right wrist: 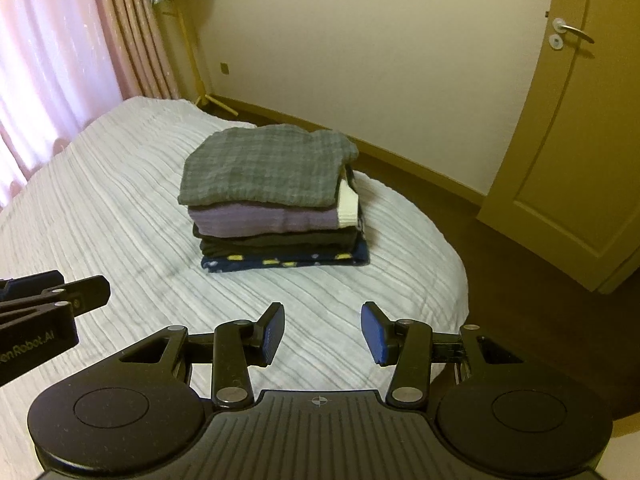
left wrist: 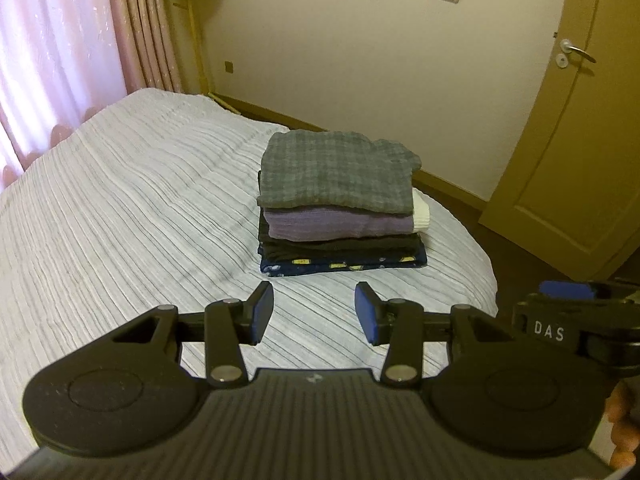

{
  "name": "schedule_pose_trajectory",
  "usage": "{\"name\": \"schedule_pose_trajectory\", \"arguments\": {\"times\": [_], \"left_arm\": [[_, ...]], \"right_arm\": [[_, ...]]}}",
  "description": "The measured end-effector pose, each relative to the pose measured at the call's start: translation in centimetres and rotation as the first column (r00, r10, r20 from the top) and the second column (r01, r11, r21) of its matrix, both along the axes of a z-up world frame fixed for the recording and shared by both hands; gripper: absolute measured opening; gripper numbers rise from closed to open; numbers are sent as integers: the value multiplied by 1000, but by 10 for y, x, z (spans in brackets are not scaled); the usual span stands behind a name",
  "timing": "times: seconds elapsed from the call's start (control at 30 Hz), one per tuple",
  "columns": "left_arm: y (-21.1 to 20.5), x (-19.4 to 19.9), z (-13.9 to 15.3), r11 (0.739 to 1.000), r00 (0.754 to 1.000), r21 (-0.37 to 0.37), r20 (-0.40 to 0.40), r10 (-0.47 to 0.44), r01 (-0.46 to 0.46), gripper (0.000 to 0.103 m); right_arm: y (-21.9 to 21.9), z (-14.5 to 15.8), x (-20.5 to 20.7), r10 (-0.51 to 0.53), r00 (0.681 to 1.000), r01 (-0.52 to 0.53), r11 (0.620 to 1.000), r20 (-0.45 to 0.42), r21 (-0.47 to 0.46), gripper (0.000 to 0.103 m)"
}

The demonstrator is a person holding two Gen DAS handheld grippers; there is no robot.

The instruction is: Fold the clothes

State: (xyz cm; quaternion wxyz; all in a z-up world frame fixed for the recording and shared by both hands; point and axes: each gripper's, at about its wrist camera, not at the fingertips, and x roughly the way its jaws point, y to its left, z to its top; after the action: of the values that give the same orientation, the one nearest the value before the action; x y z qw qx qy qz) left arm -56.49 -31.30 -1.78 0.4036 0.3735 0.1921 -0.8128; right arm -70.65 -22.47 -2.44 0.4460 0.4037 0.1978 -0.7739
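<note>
A stack of folded clothes sits on the bed, also in the right wrist view. A grey checked garment lies on top, over a purple one, dark ones and a navy patterned one at the bottom. My left gripper is open and empty, held above the bed short of the stack. My right gripper is open and empty, also short of the stack. Each gripper shows at the edge of the other's view.
The bed has a white ribbed cover. Pink curtains hang at the left. A cream wall and a door stand beyond the bed. Dark floor lies to the right of the bed.
</note>
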Motion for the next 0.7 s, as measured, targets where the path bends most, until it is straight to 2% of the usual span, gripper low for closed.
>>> {"name": "schedule_pose_trajectory", "arguments": {"times": [0.47,0.7], "left_arm": [[-45,-53,-22,999,999,38,46,26,-28,41],[-68,-69,-31,999,998,33,56,34,-36,41]], "right_arm": [[-51,-13,-52,47,999,-48,998,28,40,46],[-78,-23,-69,65,997,-68,996,40,57,46]]}}
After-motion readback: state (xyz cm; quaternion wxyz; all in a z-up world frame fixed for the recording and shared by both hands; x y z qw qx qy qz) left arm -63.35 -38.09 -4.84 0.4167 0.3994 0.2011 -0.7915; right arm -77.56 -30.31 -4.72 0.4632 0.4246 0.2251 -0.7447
